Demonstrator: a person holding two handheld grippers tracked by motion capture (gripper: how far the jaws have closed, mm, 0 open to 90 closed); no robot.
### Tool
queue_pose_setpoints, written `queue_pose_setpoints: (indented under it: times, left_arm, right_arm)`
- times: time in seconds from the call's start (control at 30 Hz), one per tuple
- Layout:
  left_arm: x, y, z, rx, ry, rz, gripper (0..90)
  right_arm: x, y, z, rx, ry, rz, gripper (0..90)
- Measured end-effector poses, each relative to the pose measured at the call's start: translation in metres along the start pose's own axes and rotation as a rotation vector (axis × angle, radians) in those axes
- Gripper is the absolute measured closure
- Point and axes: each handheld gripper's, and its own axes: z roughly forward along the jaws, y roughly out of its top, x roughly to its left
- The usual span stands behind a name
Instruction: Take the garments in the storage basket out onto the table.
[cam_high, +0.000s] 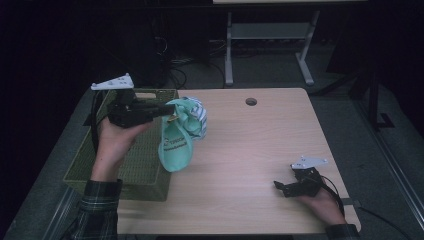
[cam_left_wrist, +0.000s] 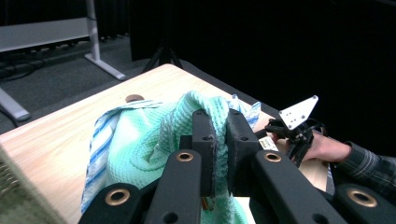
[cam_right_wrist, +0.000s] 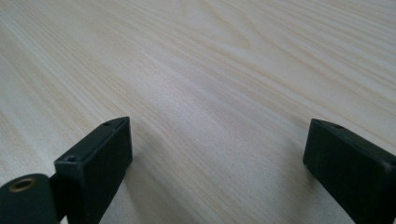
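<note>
A mint green cloth (cam_high: 176, 145) hangs from my left gripper (cam_high: 170, 111), which is shut on its upper fold beside the basket's right wall. A blue-and-white striped cloth (cam_high: 199, 116) is bunched with it, just behind. In the left gripper view the two jaws pinch the green cloth (cam_left_wrist: 140, 144) between them, and the striped cloth (cam_left_wrist: 100, 140) drapes at its left. My right gripper (cam_high: 281, 188) rests low on the table near the front right, its jaws wide open. In the right gripper view, bare wood lies between the open jaws of the right gripper (cam_right_wrist: 217, 147).
An olive woven basket (cam_high: 142, 165) stands on the table's left side, under my left hand. The wooden table (cam_high: 260, 140) has a round cable hole (cam_high: 251, 101) near its far edge. A desk frame (cam_high: 267, 35) stands on the dark floor beyond.
</note>
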Motion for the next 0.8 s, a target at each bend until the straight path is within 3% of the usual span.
queue_pose_setpoints:
  times: [0.8]
  left_arm:
    - [-0.021, -0.019, 0.062, 0.011, -0.108, 0.020, 83.6]
  right_arm:
    - [0.000, 0.000, 0.000, 0.002, 0.000, -0.001, 7.7]
